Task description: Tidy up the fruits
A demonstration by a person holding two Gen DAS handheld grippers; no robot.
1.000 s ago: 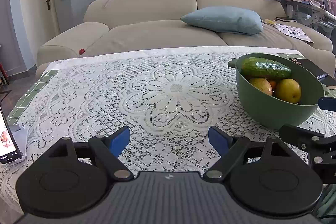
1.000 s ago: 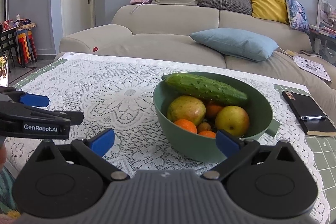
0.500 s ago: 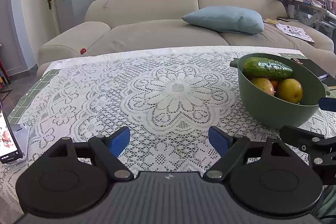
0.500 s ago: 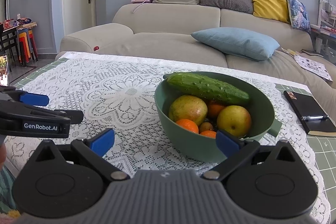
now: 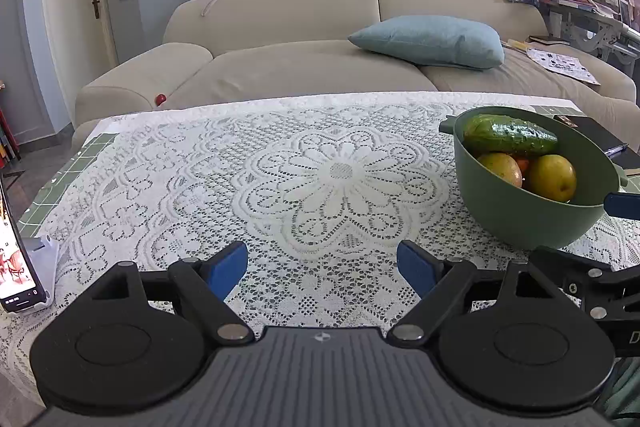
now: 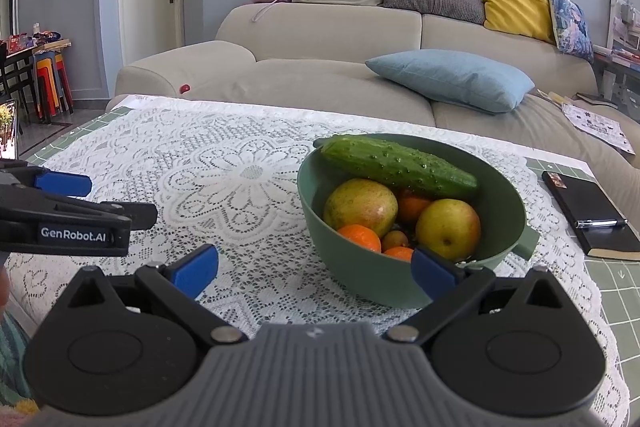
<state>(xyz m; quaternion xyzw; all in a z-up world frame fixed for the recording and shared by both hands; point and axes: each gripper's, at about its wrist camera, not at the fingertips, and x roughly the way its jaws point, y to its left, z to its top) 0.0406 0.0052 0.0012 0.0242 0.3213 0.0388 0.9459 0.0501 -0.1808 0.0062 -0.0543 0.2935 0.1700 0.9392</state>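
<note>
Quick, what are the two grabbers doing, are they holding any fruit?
Left gripper: jaws open, holding nothing, over the lace cloth.
Right gripper: jaws open, holding nothing, near the green bowl.

We see our left gripper (image 5: 322,267) with its blue-padded fingers spread wide above the white lace tablecloth (image 5: 256,171). Right of the cloth's central flower sits a round green plastic bowl (image 5: 520,211), holding a dark green bumpy cucumber (image 5: 510,135) lying across two yellowish round fruits (image 5: 554,177).
</note>
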